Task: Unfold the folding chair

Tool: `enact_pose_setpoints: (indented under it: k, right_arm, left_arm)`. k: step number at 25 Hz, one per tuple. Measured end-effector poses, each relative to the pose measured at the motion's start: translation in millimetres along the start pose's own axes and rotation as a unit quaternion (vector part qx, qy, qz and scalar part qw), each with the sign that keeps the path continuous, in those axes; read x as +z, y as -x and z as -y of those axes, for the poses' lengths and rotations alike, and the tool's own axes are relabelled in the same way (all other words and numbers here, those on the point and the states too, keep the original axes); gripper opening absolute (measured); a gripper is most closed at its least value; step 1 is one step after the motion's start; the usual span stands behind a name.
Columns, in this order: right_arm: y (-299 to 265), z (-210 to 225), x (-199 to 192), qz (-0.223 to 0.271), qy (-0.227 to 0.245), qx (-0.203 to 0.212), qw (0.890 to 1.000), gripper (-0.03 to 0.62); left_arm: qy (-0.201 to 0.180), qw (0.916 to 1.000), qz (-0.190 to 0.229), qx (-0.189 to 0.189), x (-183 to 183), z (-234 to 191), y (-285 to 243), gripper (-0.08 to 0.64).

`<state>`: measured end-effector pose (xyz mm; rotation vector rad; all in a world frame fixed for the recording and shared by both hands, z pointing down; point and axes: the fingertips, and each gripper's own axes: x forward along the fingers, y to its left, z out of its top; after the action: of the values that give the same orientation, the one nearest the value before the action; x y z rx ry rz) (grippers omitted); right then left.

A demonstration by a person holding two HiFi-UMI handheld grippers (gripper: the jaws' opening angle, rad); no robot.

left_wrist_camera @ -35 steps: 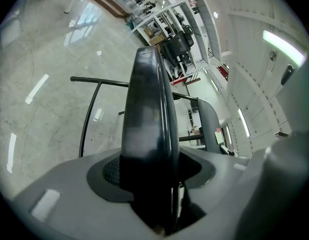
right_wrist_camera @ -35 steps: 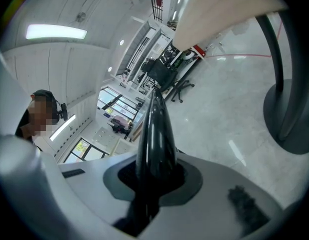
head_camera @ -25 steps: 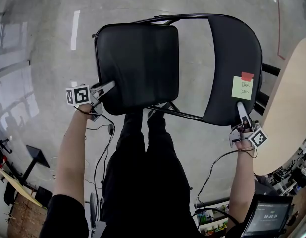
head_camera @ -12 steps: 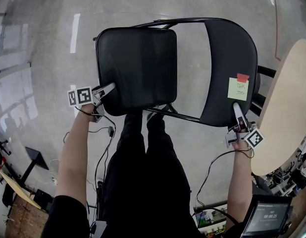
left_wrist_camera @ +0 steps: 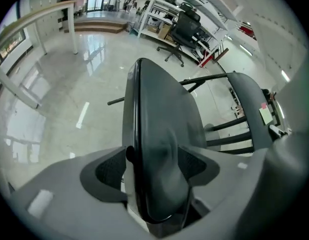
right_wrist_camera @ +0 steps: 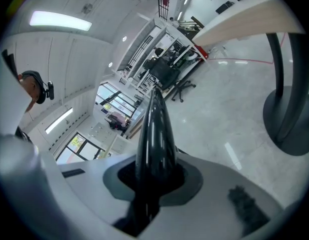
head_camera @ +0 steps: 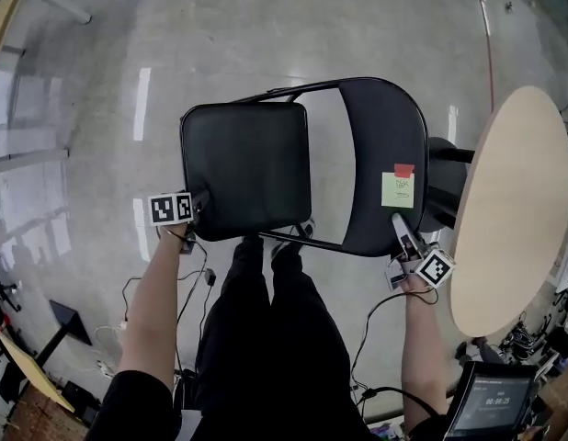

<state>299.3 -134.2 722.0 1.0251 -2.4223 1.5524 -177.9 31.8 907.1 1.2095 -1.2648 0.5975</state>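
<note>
Concrete floor (head_camera: 266, 35); right gripper (head_camera: 397, 221) fingers pinch backrest (head_camera: 380, 136); left gripper (head_camera: 202, 203) fingers, just opened, seemingly straddle seat (head_camera: 247, 168) loosely.

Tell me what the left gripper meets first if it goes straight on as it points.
The chair seat: its edge already stands between the jaws of the left gripper, which have just been opening.

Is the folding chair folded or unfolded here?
Unfolded: the seat lies swung out level, away from the backrest, a gap between them.
</note>
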Motion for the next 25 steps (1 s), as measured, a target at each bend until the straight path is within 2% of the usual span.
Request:
enact_pose_setpoints:
  k: [4,9,12,14,19,21,25]
  right_arm:
    - [3,1,-1,-0.002,-0.007,-0.011,1.000,0.060]
    - [11,11,-4,-0.006,-0.009,-0.023,1.000,0.060]
    - [-1,-6,-4,-0.004,-0.001,-0.016,1.000,0.060]
    - [-17,-22,-18,-0.009,0.012,-0.016,1.000,0.060]
    - [-34,-52,-58,-0.043,0.044,-0.018,0.998,0.060]
    - [-37,-59,-61,-0.062,0.058,-0.011,0.996,0.061]
    - [-45,-74,-71,-0.094,0.075,-0.004,0.993,0.069]
  left_arm:
    - [-0.009,0.9999,0.009,-0.005,0,25,25,0.311]
    - [-0.027,0.9994,0.001,-0.023,-24,72,59,0.298]
    - [-0.012,0.9975,0.041,-0.056,-20,104,97,0.280]
    - [-0.006,0.9949,0.060,-0.080,-23,114,121,0.272]
    - [-0.035,0.9912,0.049,-0.118,-52,145,142,0.258]
    - [-0.042,0.9890,0.057,-0.129,-47,166,147,0.257]
    - [-0.017,0.9830,0.089,-0.160,-23,193,162,0.247]
